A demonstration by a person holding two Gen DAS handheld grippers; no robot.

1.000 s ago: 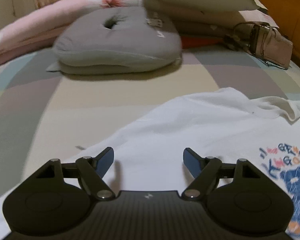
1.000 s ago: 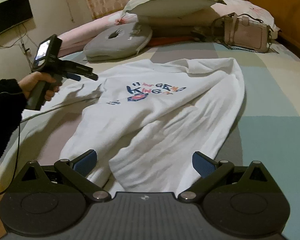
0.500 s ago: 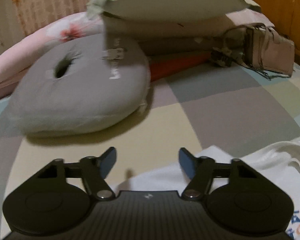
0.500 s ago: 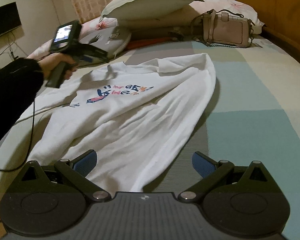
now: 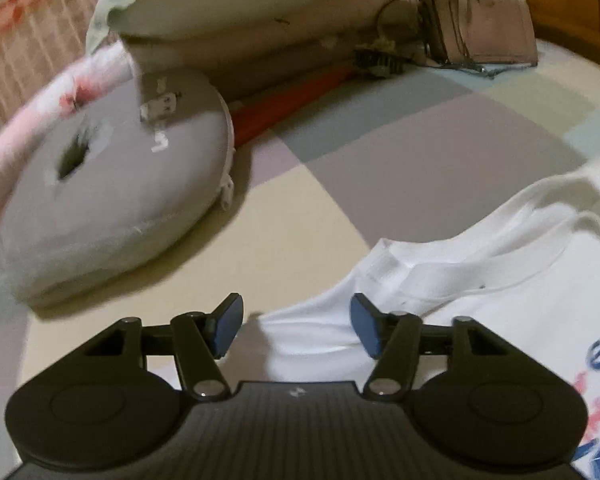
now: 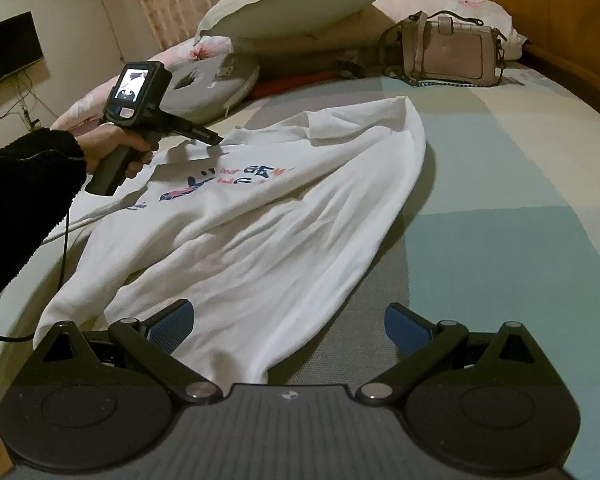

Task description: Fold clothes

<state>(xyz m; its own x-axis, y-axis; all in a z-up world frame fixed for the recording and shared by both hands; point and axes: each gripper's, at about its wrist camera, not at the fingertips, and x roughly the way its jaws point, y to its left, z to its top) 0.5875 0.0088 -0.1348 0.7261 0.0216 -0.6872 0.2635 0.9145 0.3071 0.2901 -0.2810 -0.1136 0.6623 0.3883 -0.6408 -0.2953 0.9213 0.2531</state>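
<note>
Sweatshirt (image 6: pixel 260 224) lies spread, print up, on my bed (image 6: pixel 500 184). Left gripper (image 5: pixel 296 322) gapes over its shoulder edge; right gripper (image 6: pixel 288 326) gapes wide at its hem. Cushion (image 5: pixel 112 200) at ten o'clock, handbag (image 6: pixel 444 54) at one.

1. The left gripper (image 5: pixel 296 326) has its 2 blue-padded fingers (image 5: pixel 229 327) spread apart, with nothing between them.
2. The left hand (image 6: pixel 114 148), in a dark sleeve, grips its handle, which is pointed forward and down.
3. The right gripper (image 6: pixel 286 326) is held low, its fingers (image 6: pixel 172 324) spread wide and holding nothing.
</note>
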